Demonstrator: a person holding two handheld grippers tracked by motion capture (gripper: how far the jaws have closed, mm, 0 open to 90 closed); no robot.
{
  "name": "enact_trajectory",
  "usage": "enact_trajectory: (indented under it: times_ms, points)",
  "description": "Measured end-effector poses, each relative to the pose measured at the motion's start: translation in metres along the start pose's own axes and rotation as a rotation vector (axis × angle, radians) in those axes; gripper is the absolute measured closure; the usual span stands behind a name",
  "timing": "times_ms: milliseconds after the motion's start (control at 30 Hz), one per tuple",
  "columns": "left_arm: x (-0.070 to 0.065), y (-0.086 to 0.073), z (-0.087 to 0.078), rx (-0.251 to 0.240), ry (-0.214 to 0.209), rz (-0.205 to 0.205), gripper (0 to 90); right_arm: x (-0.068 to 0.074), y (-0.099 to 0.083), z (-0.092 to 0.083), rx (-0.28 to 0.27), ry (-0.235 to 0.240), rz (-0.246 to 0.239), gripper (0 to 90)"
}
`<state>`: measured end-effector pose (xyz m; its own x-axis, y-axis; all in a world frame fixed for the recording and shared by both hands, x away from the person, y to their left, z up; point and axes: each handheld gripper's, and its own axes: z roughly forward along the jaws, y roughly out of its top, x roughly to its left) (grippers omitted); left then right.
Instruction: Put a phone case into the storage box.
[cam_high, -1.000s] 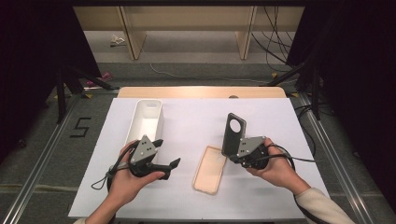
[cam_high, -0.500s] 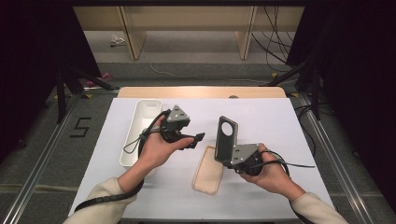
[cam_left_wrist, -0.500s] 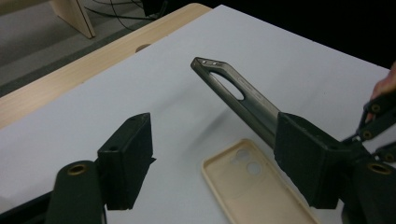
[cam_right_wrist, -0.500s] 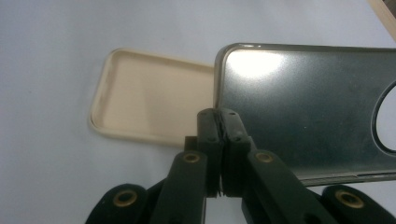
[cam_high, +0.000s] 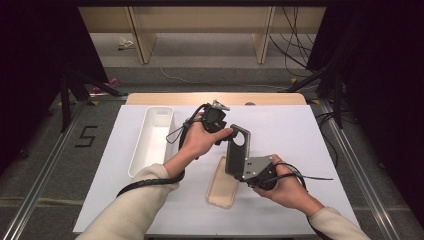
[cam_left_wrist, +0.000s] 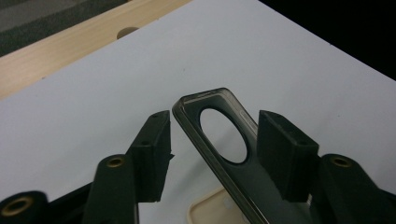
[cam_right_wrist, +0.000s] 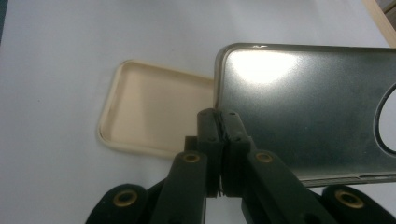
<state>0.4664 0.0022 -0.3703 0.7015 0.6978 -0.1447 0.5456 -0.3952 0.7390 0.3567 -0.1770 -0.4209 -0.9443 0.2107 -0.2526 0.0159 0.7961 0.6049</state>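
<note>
— Above the white table sheet (cam_high: 300, 135), what did the right gripper (cam_right_wrist: 219, 128) hold?

— Its jaws were pinched tight on the edge of a smoky dark translucent phone case with a round camera hole (cam_high: 237, 150), held upright.

— And the left gripper (cam_left_wrist: 212, 140)?

— Jaws spread wide, one each side of that case's top, not clamping it.

— Anything else?

— A cream soft phone case (cam_high: 222, 184) lay flat beneath; a long white plastic tray (cam_high: 141, 150) sat leftward.

Glossy smoky translucent plastic phone case (cam_right_wrist: 308, 107), matt cream case (cam_right_wrist: 154, 112) – smooth, white matt tabletop (cam_high: 295, 130)
</note>
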Motion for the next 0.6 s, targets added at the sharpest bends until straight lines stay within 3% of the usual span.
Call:
enact_trajectory:
  times_ms: [233, 467, 600]
  points:
    - [0.008, 0.002, 0.011, 0.048, 0.007, -0.092, 58.4, 0.002, 0.003, 0.000, 0.002, -0.010, -0.026, 89.3]
    - [0.011, 0.001, 0.014, 0.080, -0.003, -0.138, 66.3, 0.004, 0.006, 0.001, -0.002, -0.020, -0.063, 89.3]
    - [0.013, -0.001, 0.011, 0.062, -0.025, -0.180, 69.2, 0.005, 0.007, 0.001, 0.005, -0.019, -0.061, 89.3]
